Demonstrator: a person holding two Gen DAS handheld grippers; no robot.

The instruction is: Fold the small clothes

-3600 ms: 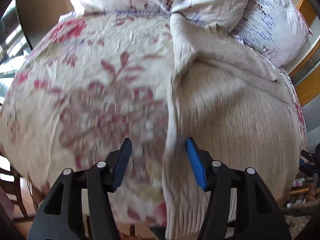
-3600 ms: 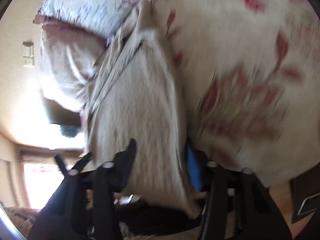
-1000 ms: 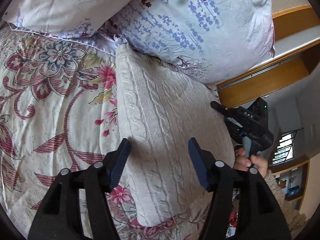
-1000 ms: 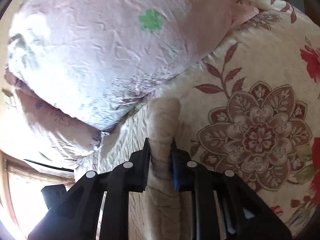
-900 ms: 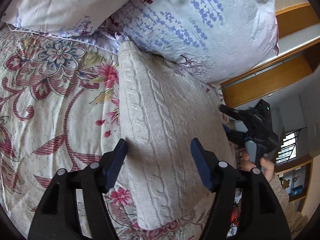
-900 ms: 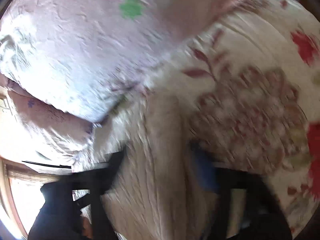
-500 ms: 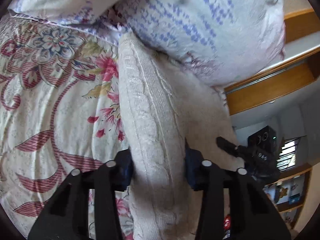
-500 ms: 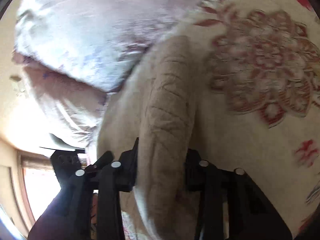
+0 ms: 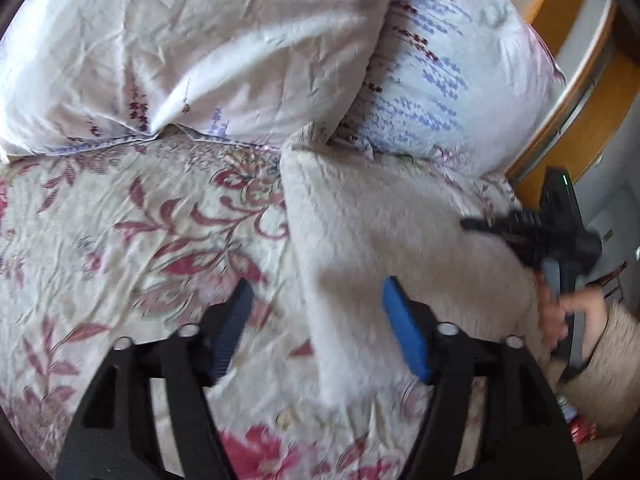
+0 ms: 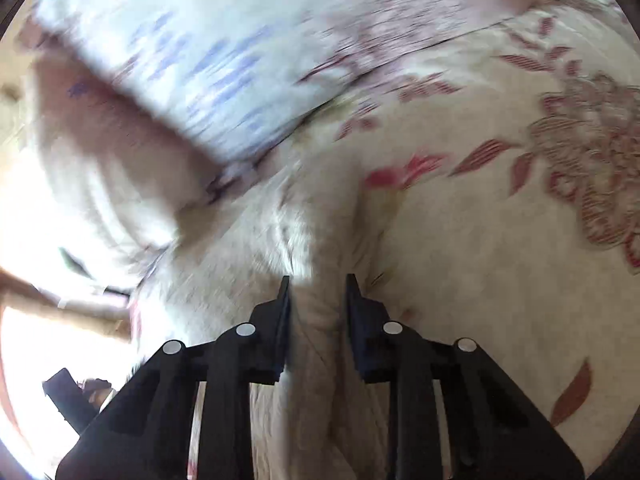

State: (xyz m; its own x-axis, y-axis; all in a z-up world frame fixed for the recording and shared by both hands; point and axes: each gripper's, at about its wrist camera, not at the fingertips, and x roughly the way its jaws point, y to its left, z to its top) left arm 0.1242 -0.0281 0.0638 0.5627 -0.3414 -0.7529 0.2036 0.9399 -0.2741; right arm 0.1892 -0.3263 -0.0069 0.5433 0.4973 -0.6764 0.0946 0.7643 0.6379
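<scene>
Pillows (image 9: pixel 248 52) crowd folded sweater (image 9: pixel 392 240) on floral bedspread (image 9: pixel 120 220).

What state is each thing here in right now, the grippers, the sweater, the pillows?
Left gripper: open, holding nothing, over the sweater's left edge.
Right gripper: shut on a bunched fold of the sweater.
Sweater: folded, lying on the bedspread, far end against the pillows.
Pillows: two, leaning together at the head of the bed.
Bedspread: spread out, slightly wrinkled.

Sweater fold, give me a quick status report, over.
Left gripper open above sweater. Right gripper clamped on sweater fold. Pillows against its far edge.
</scene>
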